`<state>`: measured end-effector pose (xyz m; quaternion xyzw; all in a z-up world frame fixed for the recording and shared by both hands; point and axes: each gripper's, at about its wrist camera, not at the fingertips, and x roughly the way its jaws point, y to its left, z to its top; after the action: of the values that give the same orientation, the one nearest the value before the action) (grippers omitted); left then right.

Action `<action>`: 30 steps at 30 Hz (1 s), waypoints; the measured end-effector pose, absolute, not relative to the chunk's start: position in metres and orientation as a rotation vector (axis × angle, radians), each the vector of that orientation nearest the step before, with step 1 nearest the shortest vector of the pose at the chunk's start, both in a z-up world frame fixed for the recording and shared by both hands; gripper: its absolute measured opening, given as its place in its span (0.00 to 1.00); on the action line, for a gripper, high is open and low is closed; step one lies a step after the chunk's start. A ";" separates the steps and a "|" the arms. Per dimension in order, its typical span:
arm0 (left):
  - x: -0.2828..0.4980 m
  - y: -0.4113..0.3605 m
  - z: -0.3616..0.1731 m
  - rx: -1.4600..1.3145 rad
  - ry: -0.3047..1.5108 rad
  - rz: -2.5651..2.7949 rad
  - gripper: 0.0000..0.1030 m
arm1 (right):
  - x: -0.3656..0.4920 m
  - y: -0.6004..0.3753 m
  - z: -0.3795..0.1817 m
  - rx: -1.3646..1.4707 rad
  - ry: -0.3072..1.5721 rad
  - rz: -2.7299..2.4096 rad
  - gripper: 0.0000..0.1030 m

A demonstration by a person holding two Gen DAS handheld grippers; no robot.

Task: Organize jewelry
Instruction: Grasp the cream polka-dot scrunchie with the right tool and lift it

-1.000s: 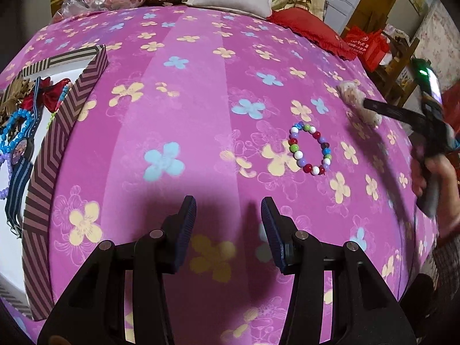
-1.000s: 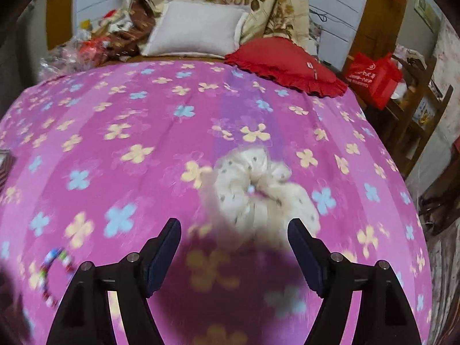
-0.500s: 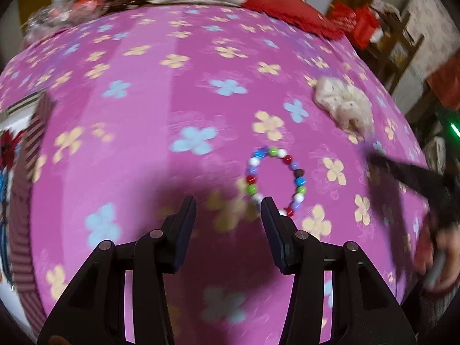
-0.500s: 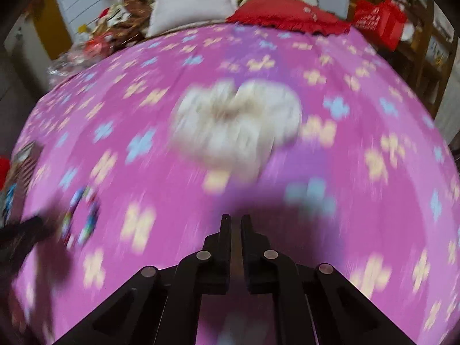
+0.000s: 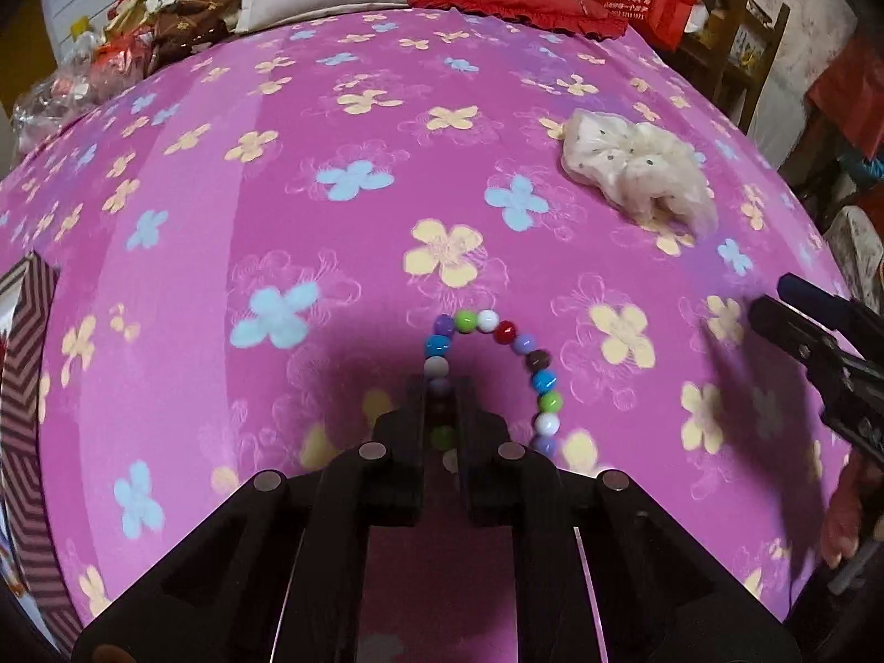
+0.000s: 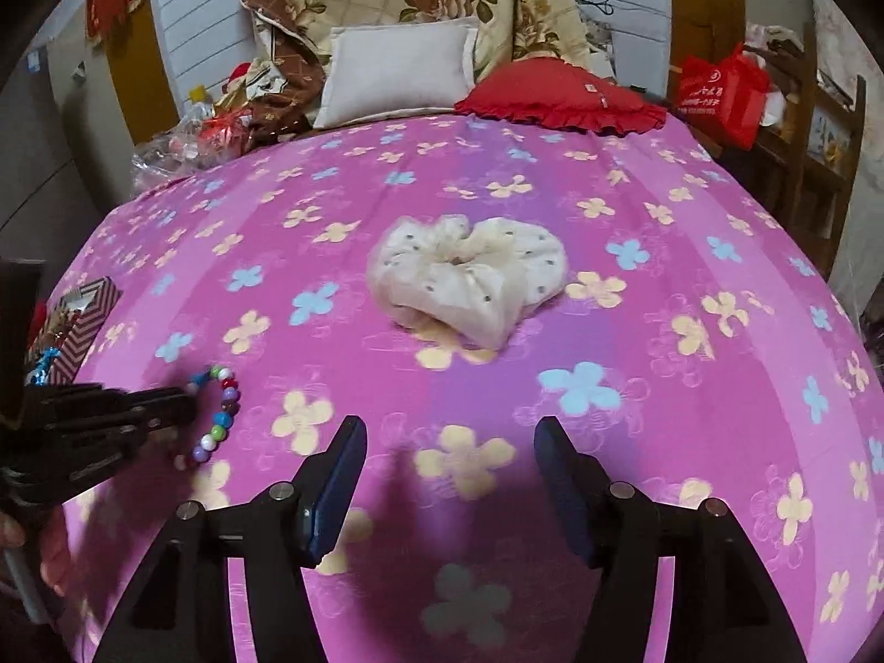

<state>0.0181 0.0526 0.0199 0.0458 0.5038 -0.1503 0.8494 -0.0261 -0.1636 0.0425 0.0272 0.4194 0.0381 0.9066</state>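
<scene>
A bracelet of coloured beads [image 5: 519,364] lies on the pink flowered bedspread. My left gripper [image 5: 442,403] is shut on the bracelet's near-left beads, low on the cloth. In the right wrist view the bracelet [image 6: 218,420] shows at the left with the left gripper [image 6: 166,406] on it. A cream dotted scrunchie [image 6: 469,276] lies ahead of my right gripper [image 6: 447,475], which is open and empty above the bedspread. The scrunchie also shows in the left wrist view [image 5: 635,166], and the right gripper [image 5: 790,309] at the right edge.
A striped box [image 5: 27,364] holding other jewelry sits at the left edge of the bed; it also shows in the right wrist view [image 6: 77,326]. A grey pillow [image 6: 398,69] and a red pillow [image 6: 558,94] lie at the head. A wooden chair [image 6: 801,138] stands to the right.
My left gripper moved forward to the bracelet and shut on its beads. My right gripper went from open to shut, then opened again and drew back from the scrunchie.
</scene>
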 end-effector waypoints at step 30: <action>-0.095 0.126 0.099 -0.080 0.881 -0.318 0.08 | -0.007 -0.169 0.077 0.377 0.938 0.217 0.09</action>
<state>-0.0945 0.1264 0.0987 -0.0384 0.4246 -0.1533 0.8915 -0.0073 -0.1692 0.0766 0.1802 0.4484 0.1037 0.8693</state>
